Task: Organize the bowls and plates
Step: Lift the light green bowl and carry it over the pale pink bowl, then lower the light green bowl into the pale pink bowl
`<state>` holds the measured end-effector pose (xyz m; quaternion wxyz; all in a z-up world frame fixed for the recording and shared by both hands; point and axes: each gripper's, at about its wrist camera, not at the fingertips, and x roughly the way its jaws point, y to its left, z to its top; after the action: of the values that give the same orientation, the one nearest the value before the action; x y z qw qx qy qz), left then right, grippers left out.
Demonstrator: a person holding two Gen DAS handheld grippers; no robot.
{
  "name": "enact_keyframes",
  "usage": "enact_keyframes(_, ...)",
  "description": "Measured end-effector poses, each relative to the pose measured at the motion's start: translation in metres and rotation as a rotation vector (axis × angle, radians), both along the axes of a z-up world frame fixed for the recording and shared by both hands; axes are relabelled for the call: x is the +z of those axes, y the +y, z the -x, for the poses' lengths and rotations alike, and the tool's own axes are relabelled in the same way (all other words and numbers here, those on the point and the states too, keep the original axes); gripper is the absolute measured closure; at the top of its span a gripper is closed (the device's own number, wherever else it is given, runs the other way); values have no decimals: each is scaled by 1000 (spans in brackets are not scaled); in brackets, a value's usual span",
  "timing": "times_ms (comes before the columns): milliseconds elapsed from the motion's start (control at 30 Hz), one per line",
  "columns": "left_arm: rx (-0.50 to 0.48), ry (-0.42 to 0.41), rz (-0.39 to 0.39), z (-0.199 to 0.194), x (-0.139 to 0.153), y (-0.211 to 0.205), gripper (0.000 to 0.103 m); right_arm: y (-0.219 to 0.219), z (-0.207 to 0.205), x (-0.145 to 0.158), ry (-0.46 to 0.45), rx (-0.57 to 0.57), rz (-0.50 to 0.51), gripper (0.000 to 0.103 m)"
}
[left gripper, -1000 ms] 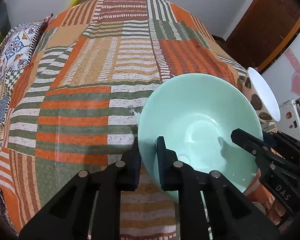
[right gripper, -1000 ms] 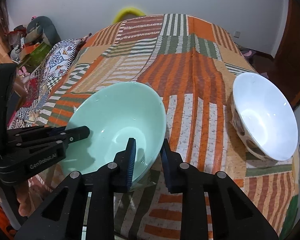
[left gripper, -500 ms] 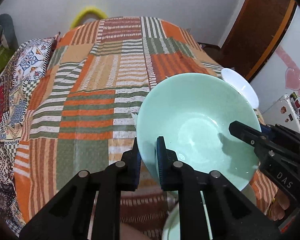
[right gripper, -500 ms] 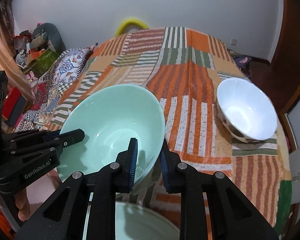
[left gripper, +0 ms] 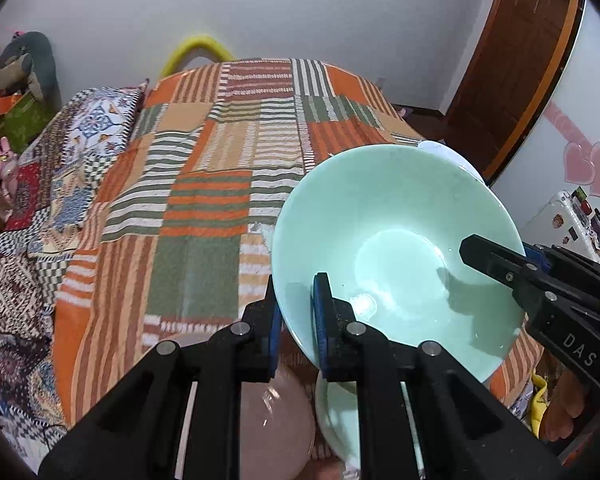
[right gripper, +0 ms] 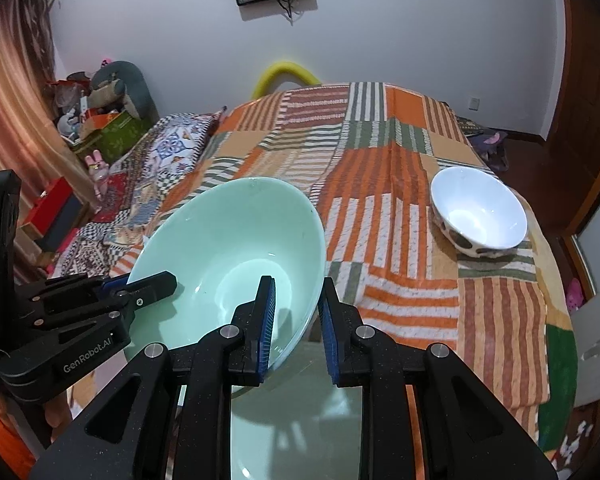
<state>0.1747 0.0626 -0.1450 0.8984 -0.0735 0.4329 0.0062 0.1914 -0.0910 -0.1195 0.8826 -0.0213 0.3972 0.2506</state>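
Change: your left gripper (left gripper: 294, 316) and right gripper (right gripper: 296, 312), both clamped on the glossy mint-green ceramic bowl (left gripper: 396, 256), have raised it off the striped patchwork bedspread (left gripper: 204, 200) | Meaning: likely stacking onto the second green dish (right gripper: 296, 420) beneath the bowl

Bed (right gripper: 380, 208); white bowl (right gripper: 480, 208) on it

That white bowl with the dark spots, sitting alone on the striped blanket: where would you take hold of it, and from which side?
By the rim. The white bowl stands upright and open-topped on the blanket, with nothing beside it, so I would probably come from above at its near edge, one jaw inside, one outside on the spotted wall. Its rounded wall looks too wide to span.
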Motion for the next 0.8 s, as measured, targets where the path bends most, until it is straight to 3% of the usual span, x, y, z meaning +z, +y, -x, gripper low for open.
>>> enact_keyframes(333, 51, -20, -6, 49, 8, 13, 89, 11, 34, 2, -7, 52, -27, 82)
enact_keyframes(800, 121, -18, -1, 89, 1, 41, 89, 38, 60, -10, 17, 125, -36, 82)
